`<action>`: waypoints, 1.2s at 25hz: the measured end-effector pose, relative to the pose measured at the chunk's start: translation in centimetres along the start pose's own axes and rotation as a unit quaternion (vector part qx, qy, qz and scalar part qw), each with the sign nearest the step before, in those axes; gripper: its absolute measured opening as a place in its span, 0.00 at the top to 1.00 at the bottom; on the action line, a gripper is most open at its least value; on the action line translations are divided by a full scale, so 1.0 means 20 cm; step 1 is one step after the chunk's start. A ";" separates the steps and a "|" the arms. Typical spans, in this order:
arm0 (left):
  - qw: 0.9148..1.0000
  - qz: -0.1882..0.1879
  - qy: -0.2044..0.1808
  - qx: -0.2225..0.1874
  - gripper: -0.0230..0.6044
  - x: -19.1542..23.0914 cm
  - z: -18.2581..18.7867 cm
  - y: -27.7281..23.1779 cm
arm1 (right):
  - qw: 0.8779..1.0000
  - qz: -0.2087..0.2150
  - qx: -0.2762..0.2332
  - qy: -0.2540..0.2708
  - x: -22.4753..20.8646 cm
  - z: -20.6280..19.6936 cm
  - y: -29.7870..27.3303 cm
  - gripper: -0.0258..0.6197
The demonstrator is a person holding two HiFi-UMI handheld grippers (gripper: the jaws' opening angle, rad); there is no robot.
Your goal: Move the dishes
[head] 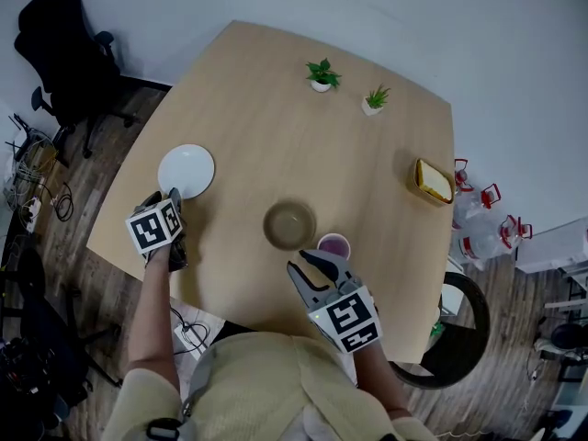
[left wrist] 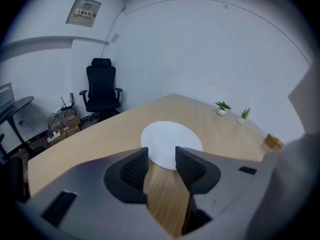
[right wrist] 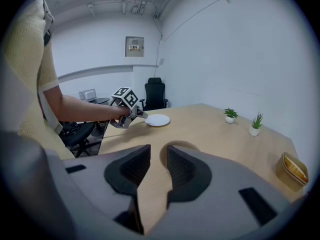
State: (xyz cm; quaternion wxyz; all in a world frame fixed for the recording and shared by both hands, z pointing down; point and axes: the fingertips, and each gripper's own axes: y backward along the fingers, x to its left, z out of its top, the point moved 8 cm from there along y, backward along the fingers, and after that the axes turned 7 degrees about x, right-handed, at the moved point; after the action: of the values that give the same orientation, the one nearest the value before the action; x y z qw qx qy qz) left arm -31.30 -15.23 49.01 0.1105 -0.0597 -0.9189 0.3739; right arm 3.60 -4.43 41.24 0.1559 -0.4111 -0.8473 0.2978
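The job looks like it is only just starting. All the dishes sit on the worktop, and neither tool has picked one up.

The left tool is released. Its two jaws stand apart, and only bare wood shows between them. The white plate lies flat just in front of its tips, very near, but the jaws do not hold it. It looks like this tool is lined up to take the plate by its near edge.

The right tool is released too. Its jaws have a gap between them with nothing in it. The brown bowl sits upright just ahead of its tips. In the right gripper view only the bowl's round rim peeks over the jaws. A small purple cup stands just beside the bowl, close to this tool's right side. It cannot be told from here whether the cup and the bowl touch.

A yellow dish rests well off to the right of the right tool, near the worktop's edge. Two little plants stand far ahead of both tools.

So nothing seems moved yet. The plate, bowl, cup and maybe the yellow dish are all left to do. The pictures do not show where they should go.
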 end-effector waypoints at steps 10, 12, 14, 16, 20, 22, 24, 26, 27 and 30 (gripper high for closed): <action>0.997 0.044 0.049 0.029 0.71 0.08 0.09 -0.14 | 0.999 0.031 0.011 0.020 0.09 0.02 -0.07 0.79; 0.997 0.055 0.048 0.037 0.71 0.08 0.08 -0.16 | 0.999 0.031 0.013 0.022 0.09 0.02 -0.07 0.79; 0.995 0.068 0.051 0.045 0.71 0.09 0.07 -0.18 | 0.999 0.031 0.014 0.021 0.09 0.01 -0.07 0.79; 0.994 0.077 0.055 0.050 0.70 0.09 0.06 -0.20 | 0.999 0.030 0.015 0.019 0.08 0.01 -0.07 0.79; 0.993 0.087 0.056 0.048 0.71 0.08 0.06 -0.21 | 0.999 0.031 0.018 0.016 0.07 0.00 -0.08 0.79; 0.993 0.085 0.062 0.044 0.71 0.08 0.06 -0.21 | 0.999 0.033 0.019 0.016 0.08 0.00 -0.08 0.79; 0.993 0.077 0.079 0.039 0.72 0.08 0.05 -0.20 | 0.999 0.034 0.021 0.018 0.09 -0.01 -0.08 0.79; 0.993 0.073 0.089 0.036 0.75 0.08 0.04 -0.20 | 0.999 0.033 0.023 0.020 0.09 -0.01 -0.08 0.79; 0.993 0.074 0.089 0.034 0.76 0.08 0.04 -0.20 | 0.999 0.033 0.024 0.020 0.09 -0.01 -0.08 0.79; 0.993 0.069 0.090 0.030 0.77 0.08 0.03 -0.20 | 0.999 0.029 0.025 0.019 0.09 -0.02 -0.07 0.80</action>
State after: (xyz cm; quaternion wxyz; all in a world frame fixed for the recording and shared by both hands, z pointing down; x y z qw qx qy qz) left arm -33.21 -18.17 51.58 0.1685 -0.1536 -0.8874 0.4008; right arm 1.84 -3.55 42.54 0.1737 -0.4371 -0.8243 0.3152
